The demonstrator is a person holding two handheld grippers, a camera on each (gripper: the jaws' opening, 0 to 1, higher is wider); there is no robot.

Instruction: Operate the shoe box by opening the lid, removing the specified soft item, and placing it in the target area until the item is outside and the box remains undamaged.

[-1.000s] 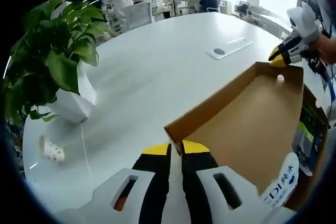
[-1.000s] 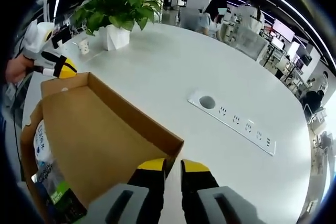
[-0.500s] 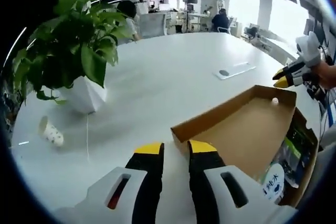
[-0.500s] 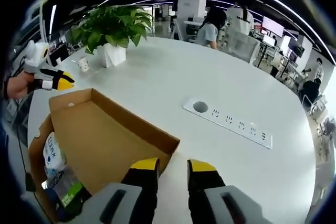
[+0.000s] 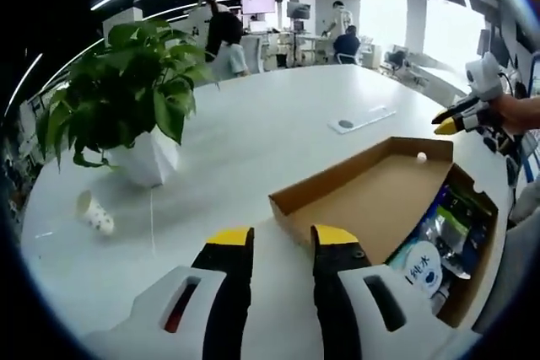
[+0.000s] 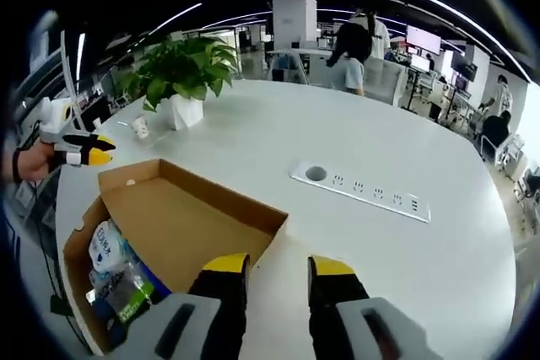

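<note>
Both grippers are hovering above the table with jaws apart, holding nothing: the left gripper [image 5: 272, 240] by one near corner of the shoe box [image 5: 371, 208], the right gripper [image 6: 278, 269] by another. The white table [image 6: 405, 250] is carrying a potted plant [image 5: 126, 115], a paper cup [image 5: 93, 212] and a socket strip [image 6: 363, 194]. The lid [image 6: 181, 225] is lying flung open; soft packets [image 6: 118, 280] are sitting inside the box.

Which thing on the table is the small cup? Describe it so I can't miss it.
Start at the big leafy potted plant in its white pot on the white table. Just beside it lies a small white paper cup with dark dots, tipped on its side, the one small loose item there.
</note>
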